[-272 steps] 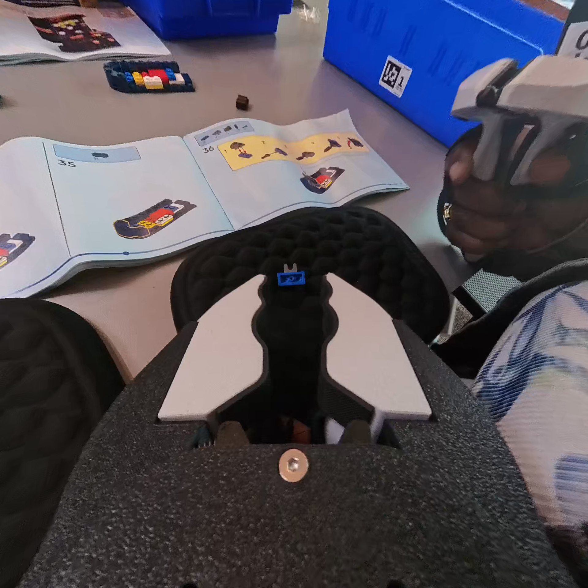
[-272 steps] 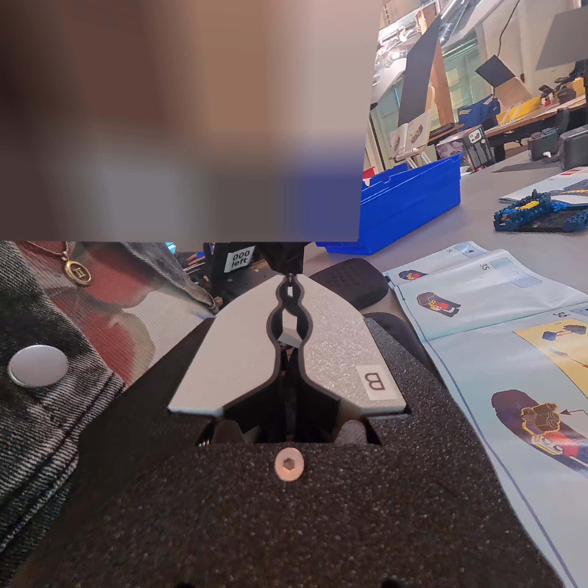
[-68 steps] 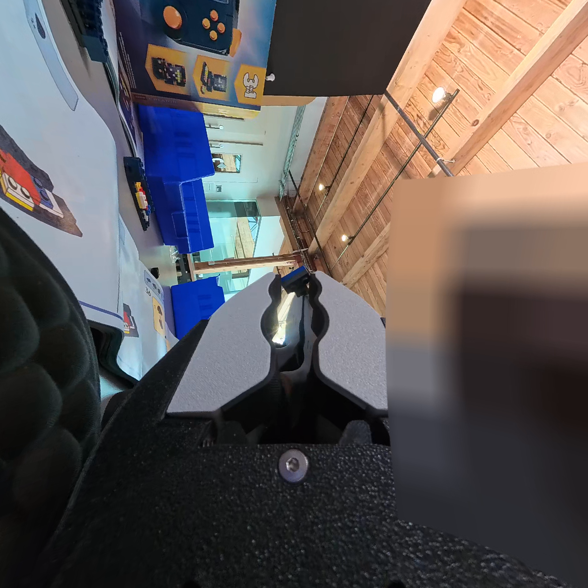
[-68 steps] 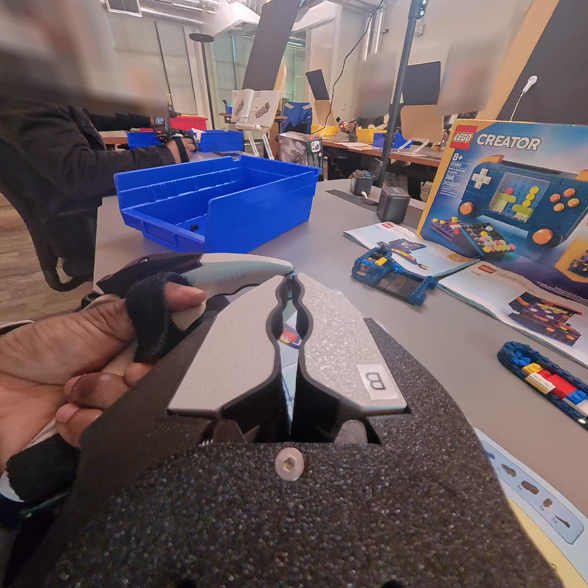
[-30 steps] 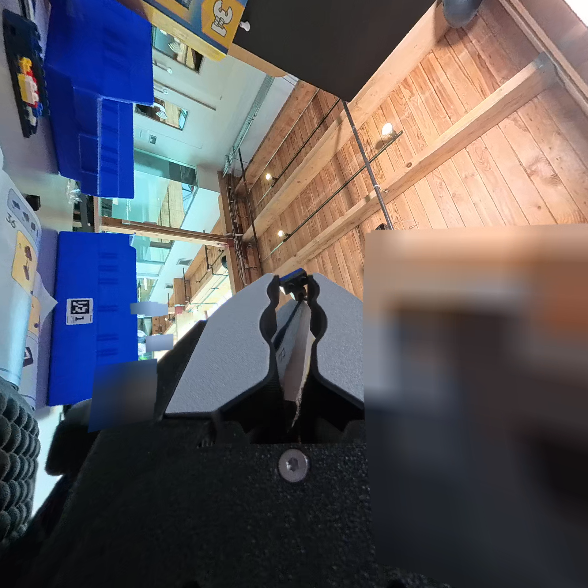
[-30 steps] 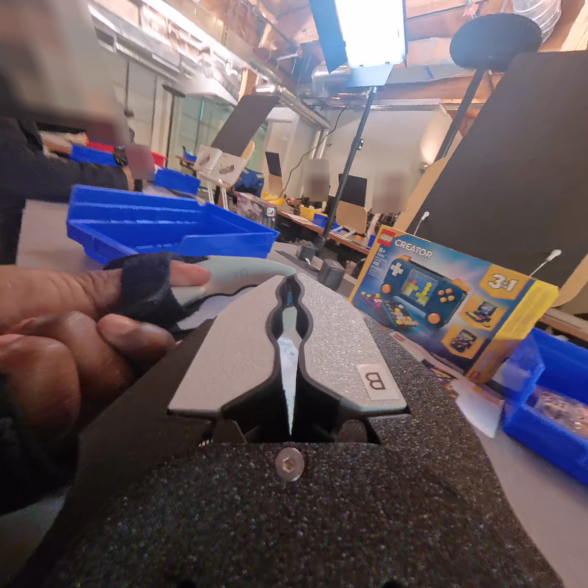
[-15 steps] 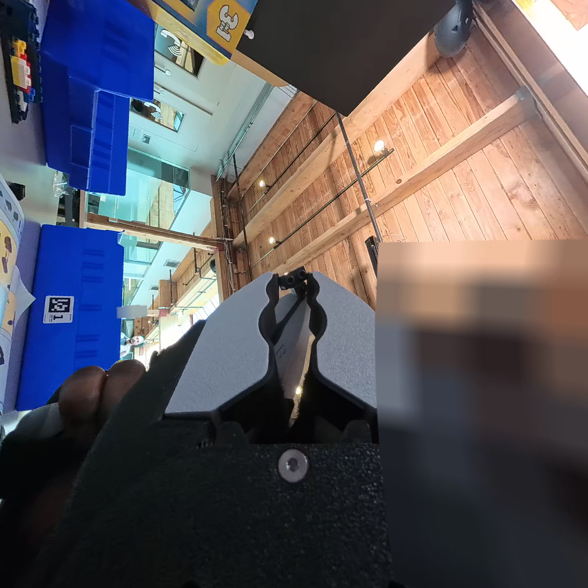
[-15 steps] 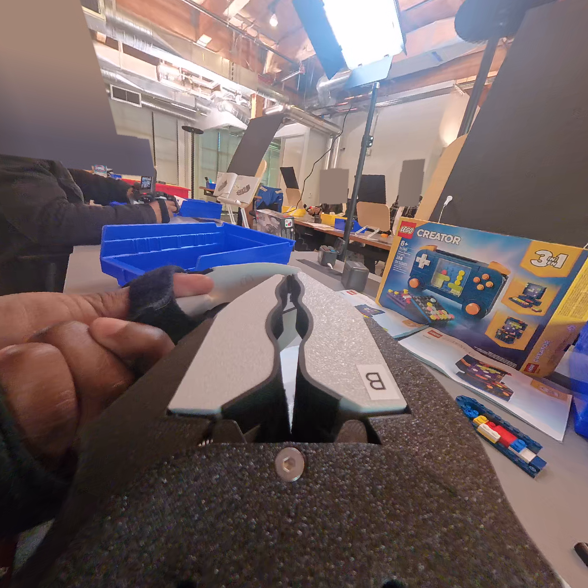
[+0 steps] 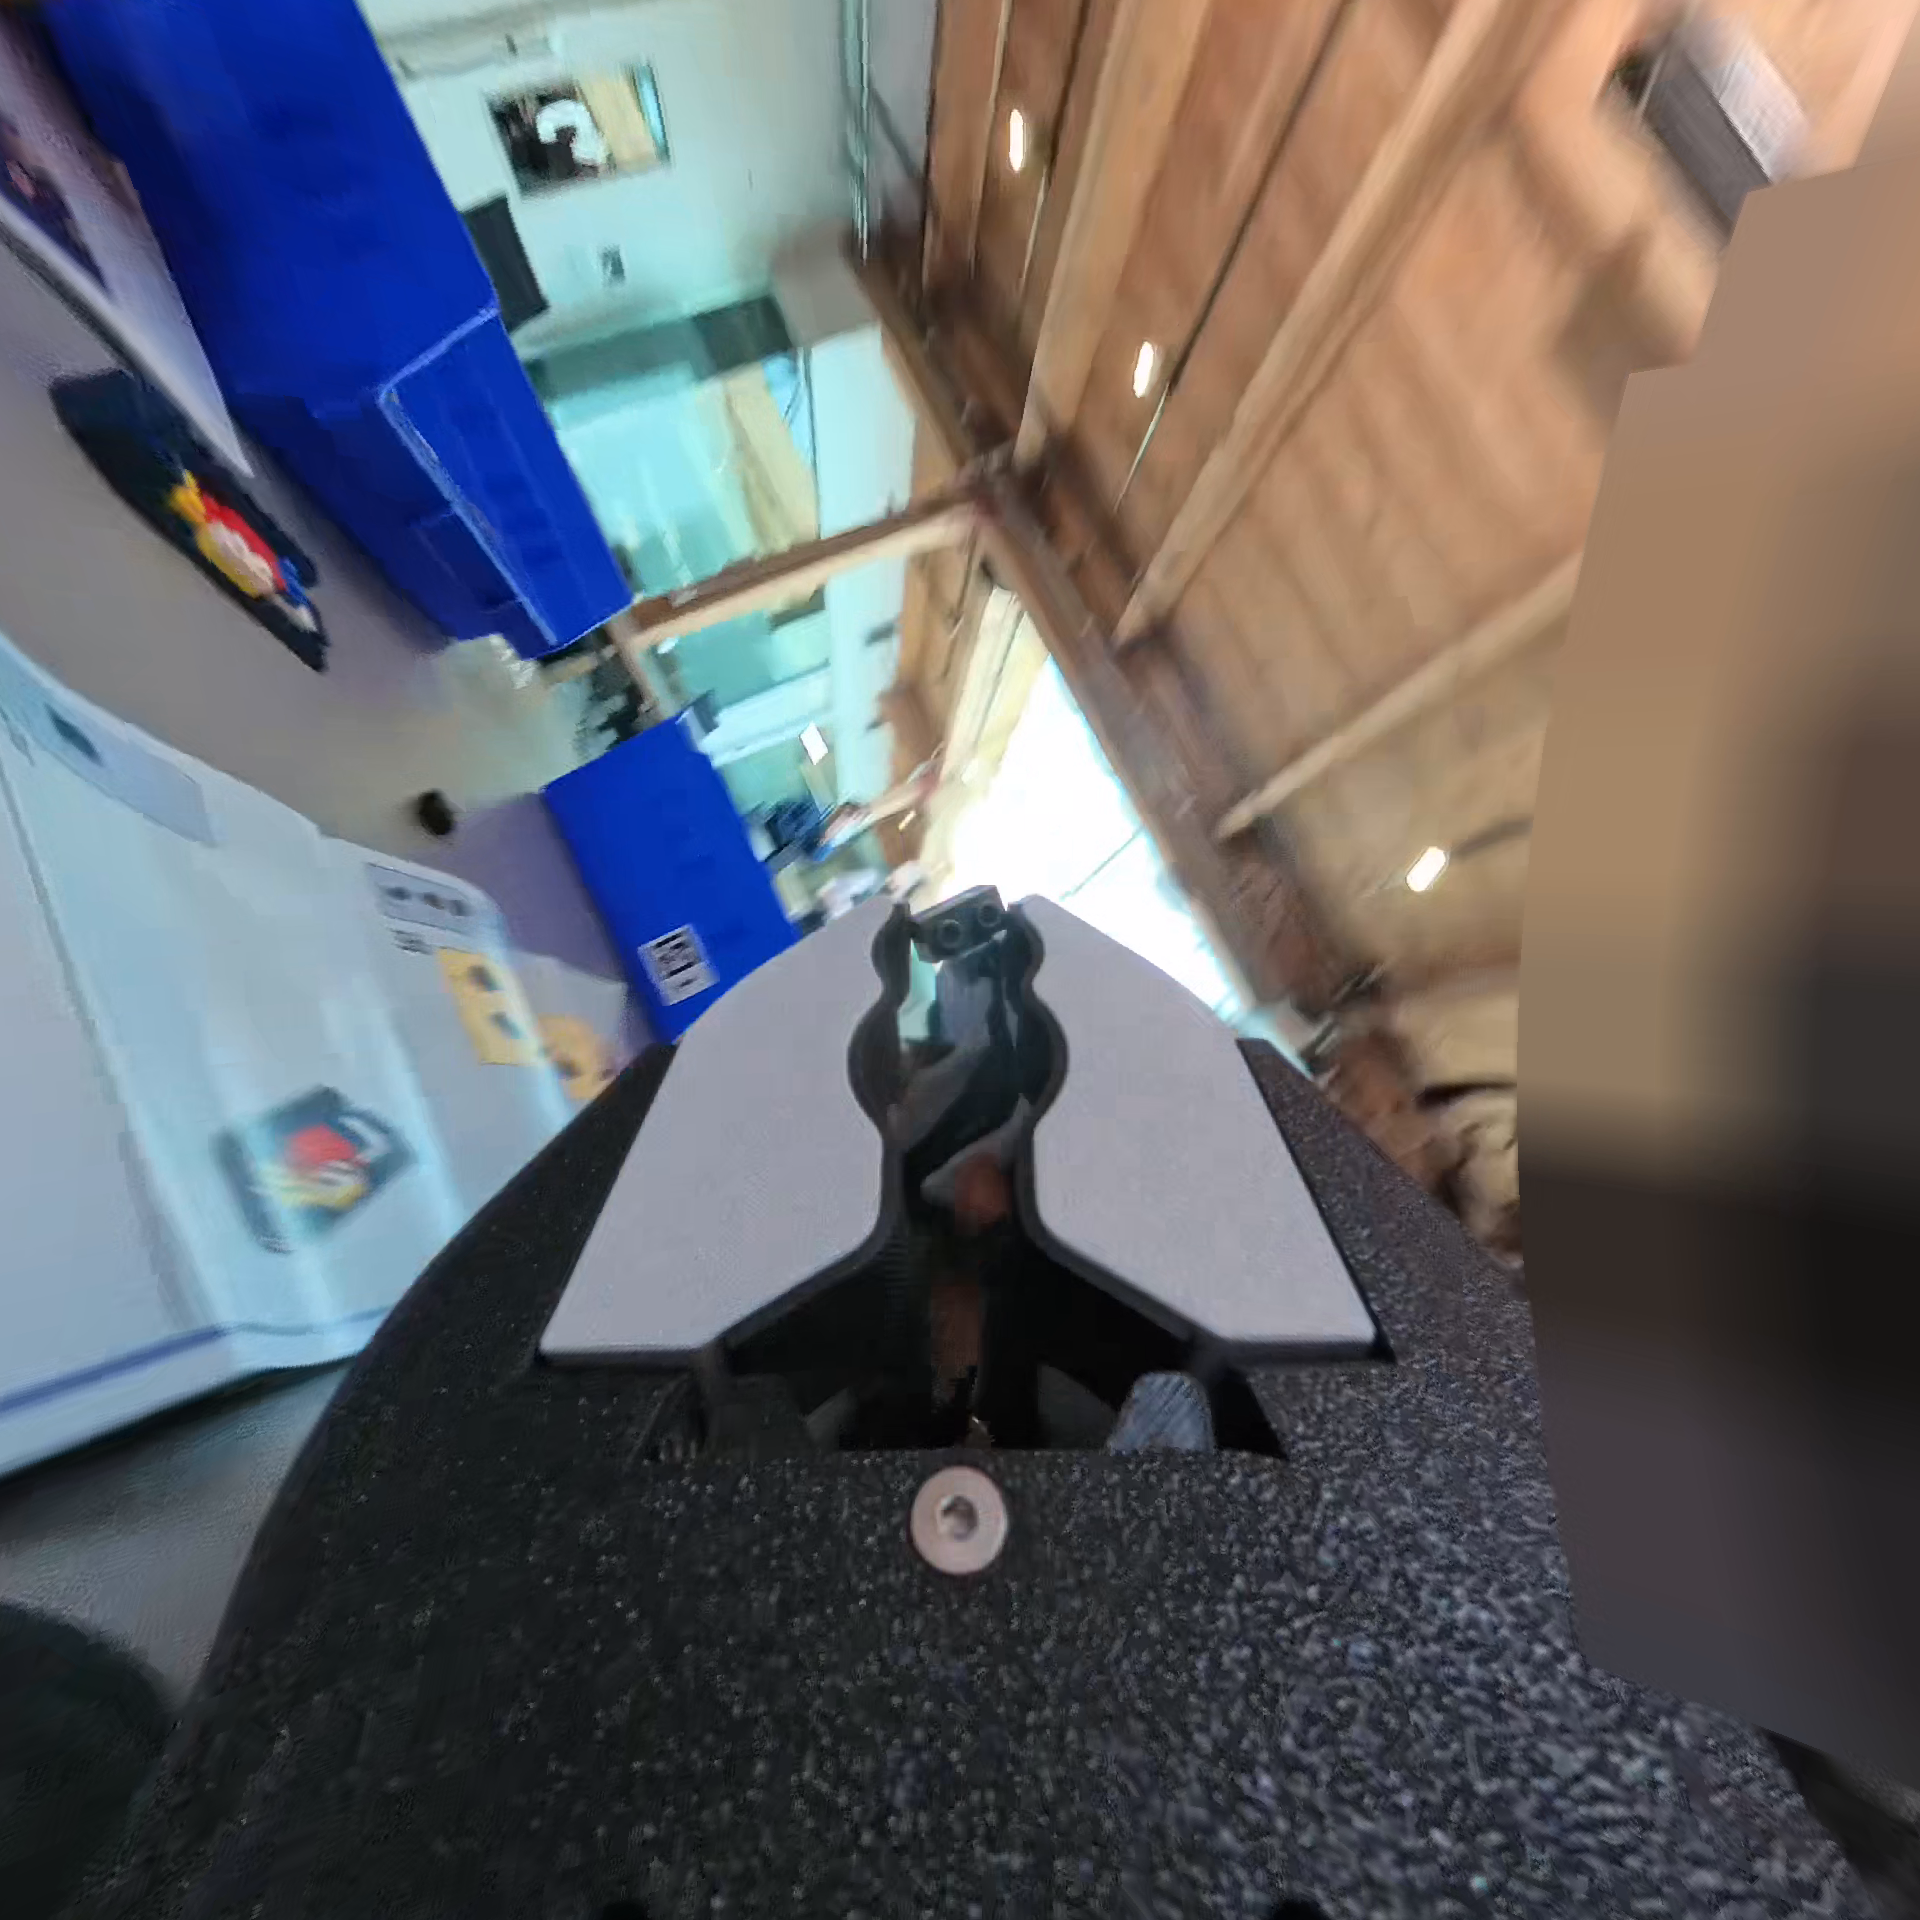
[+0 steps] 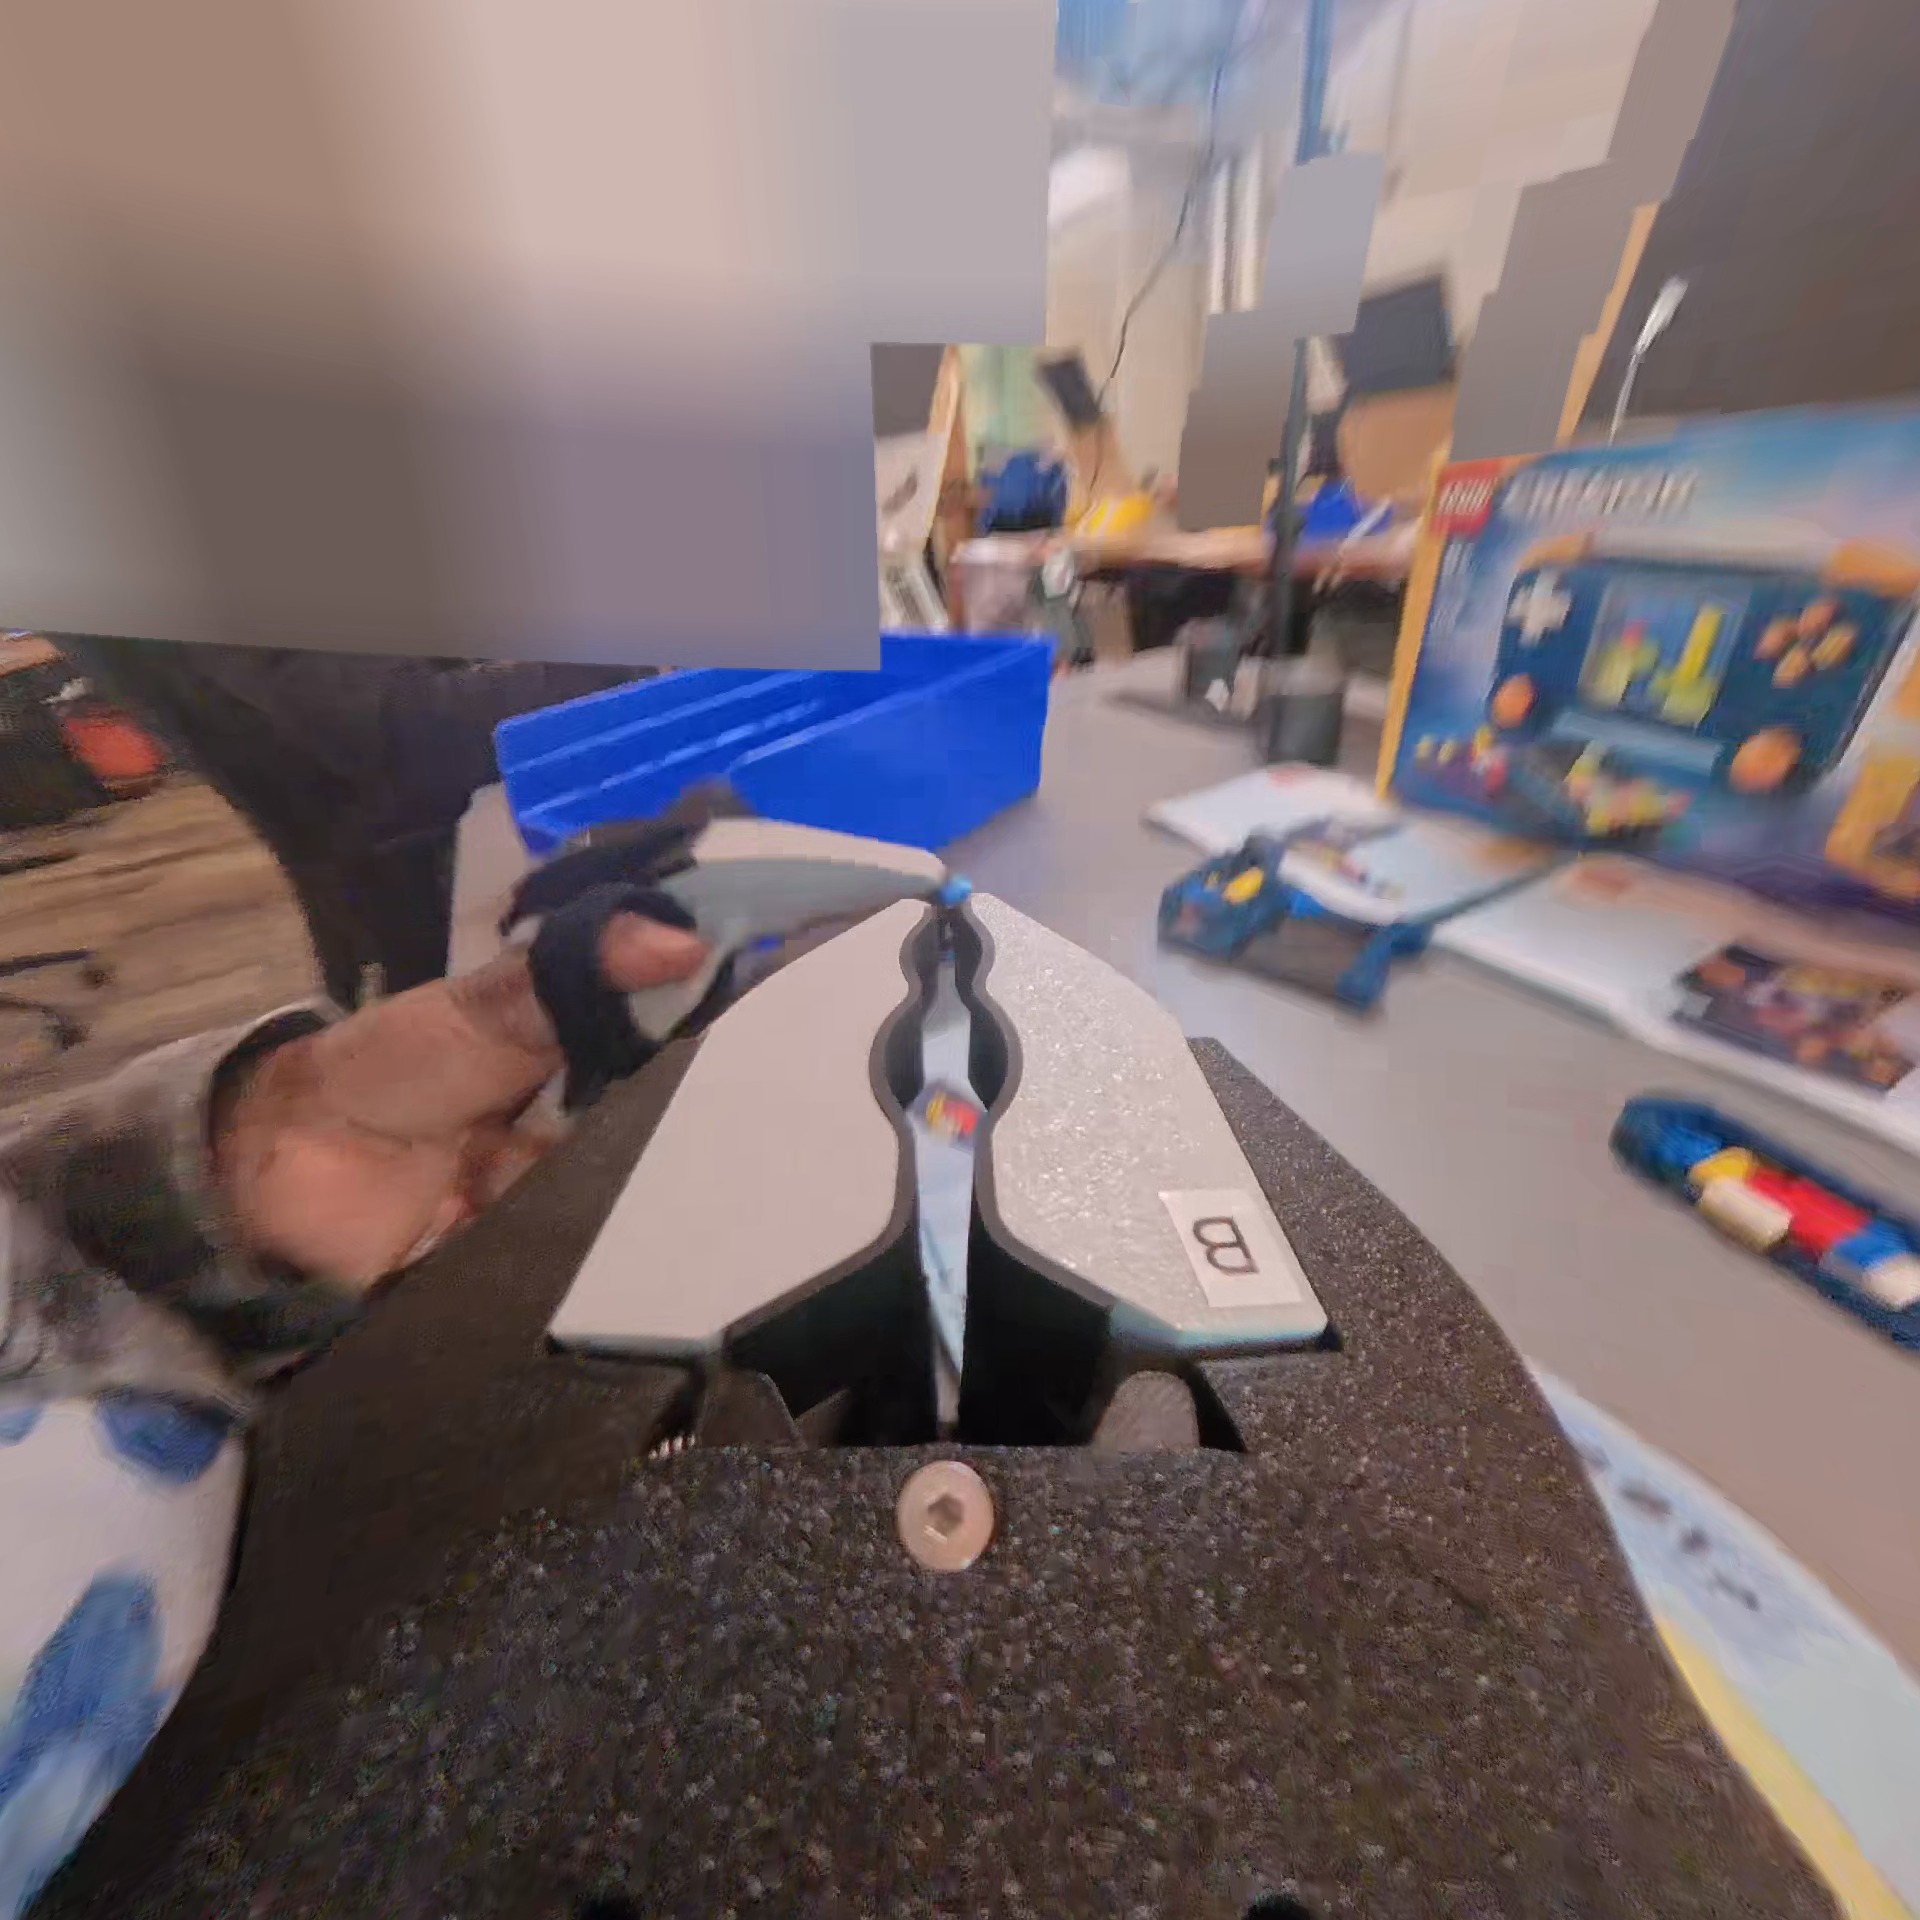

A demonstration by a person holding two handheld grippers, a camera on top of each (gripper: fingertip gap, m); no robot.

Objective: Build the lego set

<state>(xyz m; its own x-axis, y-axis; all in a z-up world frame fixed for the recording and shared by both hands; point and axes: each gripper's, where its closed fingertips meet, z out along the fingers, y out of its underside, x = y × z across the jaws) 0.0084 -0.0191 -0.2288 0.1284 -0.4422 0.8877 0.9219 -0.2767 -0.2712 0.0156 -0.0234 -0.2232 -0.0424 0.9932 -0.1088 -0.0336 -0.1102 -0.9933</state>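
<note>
My left gripper [image 9: 956, 920] is shut on a small brick [image 9: 966, 927], pinched at the very fingertips. The brick looks dark against the bright window and shows two round holes. In the right wrist view the left gripper [image 10: 930, 888] comes in from the left in a person's hand [image 10: 416, 1091], and the brick shows as a blue bit [image 10: 954, 890] at its tip. That tip is right against the fingertips of my right gripper [image 10: 943, 920], which is shut. I cannot tell whether anything thin sits between the right pads. Both grippers are held above the grey table [image 10: 1455, 1195].
A blue bin [image 10: 831, 748] stands behind the grippers, and another blue bin [image 9: 665, 862] shows in the left wrist view. A toy box [image 10: 1662, 644], booklets, a blue brick build [image 10: 1278, 914] and a flat multicoloured brick build [image 10: 1766, 1195] lie to the right. An open instruction booklet [image 9: 208, 1039] lies on the left. Both grippers' tips are close together, under 4 cm apart. Both grippers' tips are roughly 25 centimetres from the flat multicoloured brick build [image 10: 1766, 1195]. The left camera catches it too, in the left wrist view [image 9: 231, 526].
Both views have swung and are blurred by motion. The left gripper has tilted back towards the table with the brick still pinched. Its tip now meets the right gripper's tips. The right gripper stays shut.
</note>
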